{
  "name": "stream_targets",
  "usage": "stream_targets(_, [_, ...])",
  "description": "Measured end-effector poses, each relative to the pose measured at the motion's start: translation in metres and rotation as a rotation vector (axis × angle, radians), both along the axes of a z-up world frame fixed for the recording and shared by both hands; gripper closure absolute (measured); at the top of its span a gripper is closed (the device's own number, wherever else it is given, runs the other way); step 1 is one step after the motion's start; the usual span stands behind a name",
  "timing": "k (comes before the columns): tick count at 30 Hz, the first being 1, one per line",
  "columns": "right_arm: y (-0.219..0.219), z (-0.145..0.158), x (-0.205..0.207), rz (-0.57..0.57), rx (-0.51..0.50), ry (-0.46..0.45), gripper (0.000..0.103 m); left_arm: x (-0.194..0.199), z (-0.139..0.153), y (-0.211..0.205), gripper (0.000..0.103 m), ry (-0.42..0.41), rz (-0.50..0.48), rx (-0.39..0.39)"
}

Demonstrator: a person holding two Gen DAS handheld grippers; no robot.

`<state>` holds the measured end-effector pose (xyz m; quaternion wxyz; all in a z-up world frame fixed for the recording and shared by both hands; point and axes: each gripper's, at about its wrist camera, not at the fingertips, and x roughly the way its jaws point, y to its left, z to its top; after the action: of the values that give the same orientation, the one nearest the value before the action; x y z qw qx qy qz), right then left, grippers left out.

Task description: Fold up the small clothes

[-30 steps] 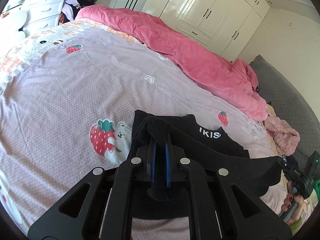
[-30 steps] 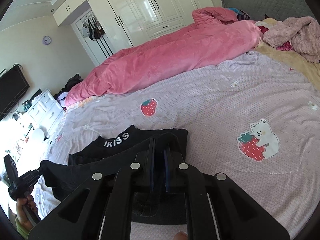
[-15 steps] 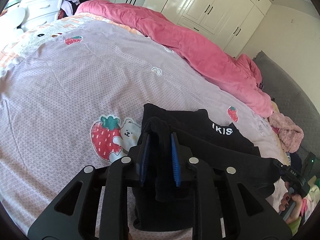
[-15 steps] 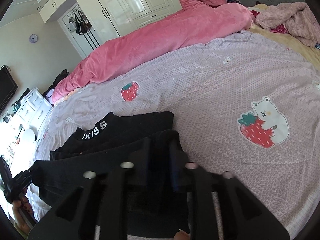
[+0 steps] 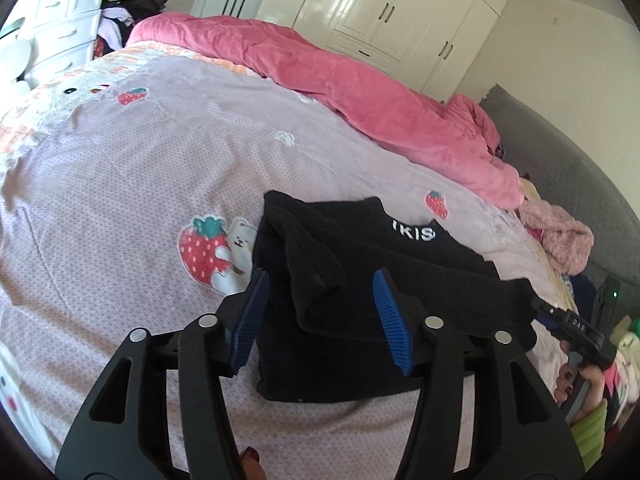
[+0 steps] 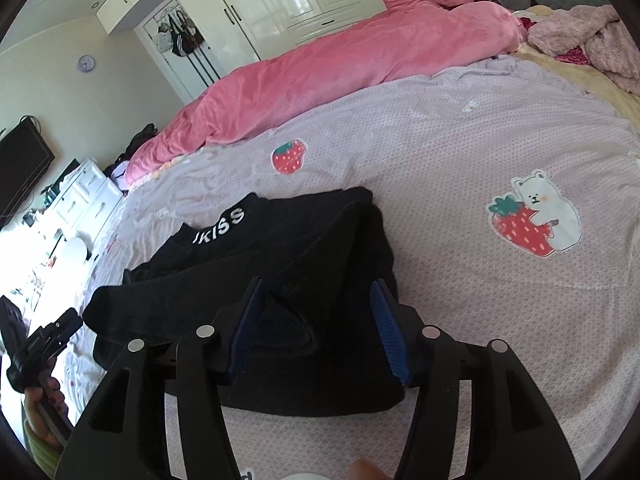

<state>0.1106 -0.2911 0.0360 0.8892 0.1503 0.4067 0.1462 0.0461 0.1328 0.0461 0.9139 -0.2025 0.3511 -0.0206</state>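
Blue-padded fingers (image 5: 256,312) of my left gripper (image 5: 322,316) stood wide apart, a raised fold of the black garment (image 5: 360,264) lying between them, no pad pressing it. My right gripper (image 6: 316,320) read the same: jaws spread wide, nothing clamped, black cloth (image 6: 304,276) bunched in the gap. In the left view the right gripper's black body (image 5: 576,332) showed at the garment's far end, a hand (image 5: 580,380) with dark nails wrapped round its handle.

Garment lay folded over on the lilac bedspread (image 5: 120,168), collar with white lettering (image 6: 218,222) on its far side (letters partly cut off in the left view). A strawberry-and-bear patch (image 5: 216,252) sat just beside the garment's left edge; another such patch (image 6: 532,224) lay well apart to the right.

Beyond, a pink duvet (image 5: 360,92) was heaped along the bed's far edge. A fuzzy pale-pink garment (image 6: 584,36) lay near the grey headboard (image 5: 560,160). White wardrobes (image 5: 392,12) lined the back wall, white drawers (image 5: 60,28) stood at far left.
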Motion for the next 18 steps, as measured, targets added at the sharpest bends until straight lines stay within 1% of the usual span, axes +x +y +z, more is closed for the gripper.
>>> stream_targets(3, [0.006, -0.002, 0.001, 0.026, 0.002, 0.010, 0.049, 0.003, -0.010, -0.007, 0.052, 0.029, -0.029, -0.020])
stream_targets(6, [0.011, -0.006, 0.001, 0.045, -0.005, 0.027, 0.047, 0.008, -0.019, -0.014, 0.052, 0.058, -0.039, 0.002])
stream_targets(9, [0.015, -0.012, 0.003, 0.051, -0.014, 0.043, 0.047, 0.011, -0.024, -0.019, 0.052, 0.063, -0.039, 0.012])
stream_targets(11, [0.017, -0.015, 0.004, 0.059, -0.008, 0.049, 0.047, 0.014, -0.026, -0.023, 0.055, 0.064, -0.044, 0.027])
stream_targets(12, [0.018, -0.017, 0.005, 0.061, -0.007, 0.052, 0.048, 0.015, -0.027, -0.024, 0.061, 0.068, -0.046, 0.031])
stream_targets(13, [0.019, -0.018, 0.006, 0.064, -0.007, 0.054, 0.056, 0.017, -0.030, -0.025, 0.071, 0.072, -0.045, 0.032])
stream_targets(14, [0.019, -0.019, 0.006, 0.064, -0.008, 0.056, 0.062, 0.018, -0.030, -0.025, 0.076, 0.074, -0.039, 0.036])
stream_targets(16, [0.020, -0.022, 0.008, 0.053, -0.018, 0.059, 0.081, 0.021, -0.030, -0.024, 0.101, 0.076, -0.016, 0.060])
stream_targets(17, [0.019, -0.023, 0.009, 0.050, -0.020, 0.061, 0.089, 0.022, -0.029, -0.022, 0.101, 0.071, -0.008, 0.060])
stream_targets(18, [0.018, -0.023, 0.010, 0.050, -0.008, 0.062, 0.096, 0.022, -0.028, -0.020, 0.101, 0.062, -0.004, 0.044])
